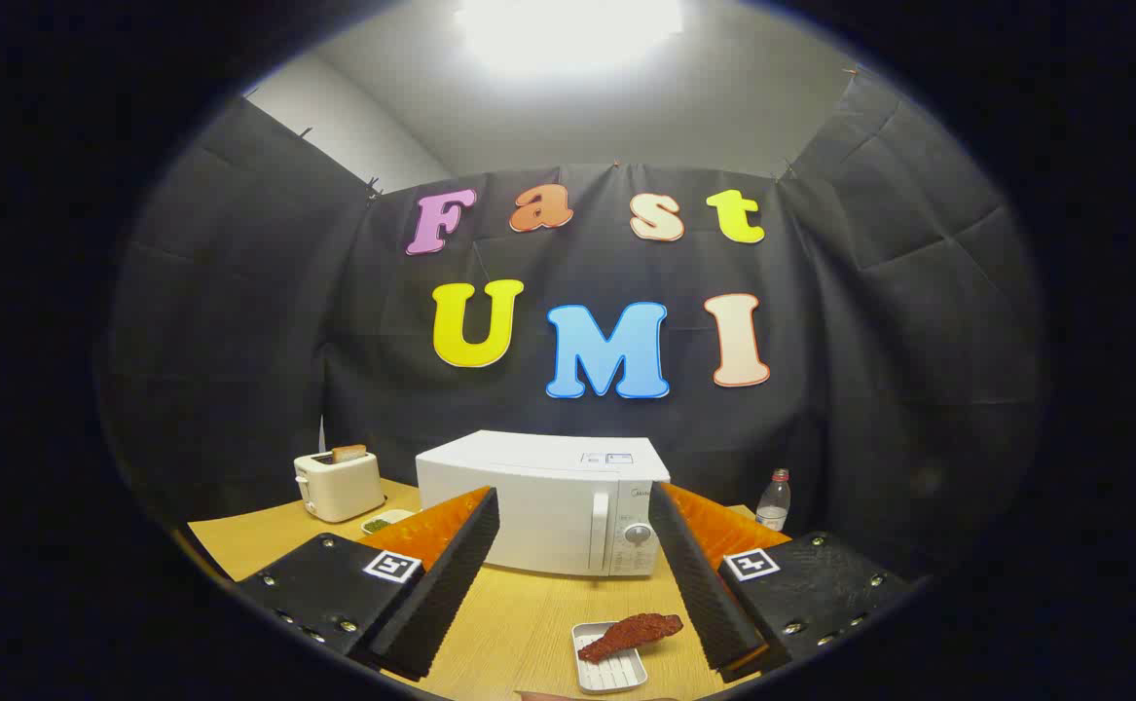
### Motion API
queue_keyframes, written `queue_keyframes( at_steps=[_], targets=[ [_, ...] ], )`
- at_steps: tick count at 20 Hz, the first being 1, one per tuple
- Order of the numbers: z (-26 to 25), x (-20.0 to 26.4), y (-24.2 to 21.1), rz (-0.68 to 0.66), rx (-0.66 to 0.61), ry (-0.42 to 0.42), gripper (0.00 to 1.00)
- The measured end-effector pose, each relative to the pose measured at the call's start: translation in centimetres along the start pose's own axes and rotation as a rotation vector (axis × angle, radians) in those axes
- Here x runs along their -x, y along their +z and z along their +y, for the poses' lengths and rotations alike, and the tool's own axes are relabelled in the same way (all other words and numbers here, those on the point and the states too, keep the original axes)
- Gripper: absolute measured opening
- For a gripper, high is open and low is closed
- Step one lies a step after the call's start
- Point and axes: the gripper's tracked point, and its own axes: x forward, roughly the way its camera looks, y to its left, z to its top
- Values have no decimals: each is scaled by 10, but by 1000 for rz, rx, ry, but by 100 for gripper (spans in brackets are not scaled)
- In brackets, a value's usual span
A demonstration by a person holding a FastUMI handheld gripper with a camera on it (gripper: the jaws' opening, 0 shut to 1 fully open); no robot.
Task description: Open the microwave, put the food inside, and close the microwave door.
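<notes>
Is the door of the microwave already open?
No, the microwave door sits flush and closed, beyond the open gripper.

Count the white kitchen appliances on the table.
2. The microwave stands beyond the open gripper, door shut. The toaster sits left of it, near the table's far corner. Others may be hidden behind the fingers.

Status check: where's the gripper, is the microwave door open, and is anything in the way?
Gripper open, holding nothing. Microwave beyond the fingers, door shut. Food on small tray between the fingers. Nothing between fingers and door handle.
</notes>
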Motion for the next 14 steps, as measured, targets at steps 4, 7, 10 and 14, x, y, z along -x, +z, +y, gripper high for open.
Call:
queue_keyframes(
  at_steps=[4, 7, 10, 14],
  targets=[
    [2, -2, 1, -8, -3, -3, 97],
    [6, -5, 0, -15, -1, 5, 97],
    [8, -6, 5, -46, -17, 6, 97],
    [15, -9, -3, -25, -55, 40, 97]
  ],
)
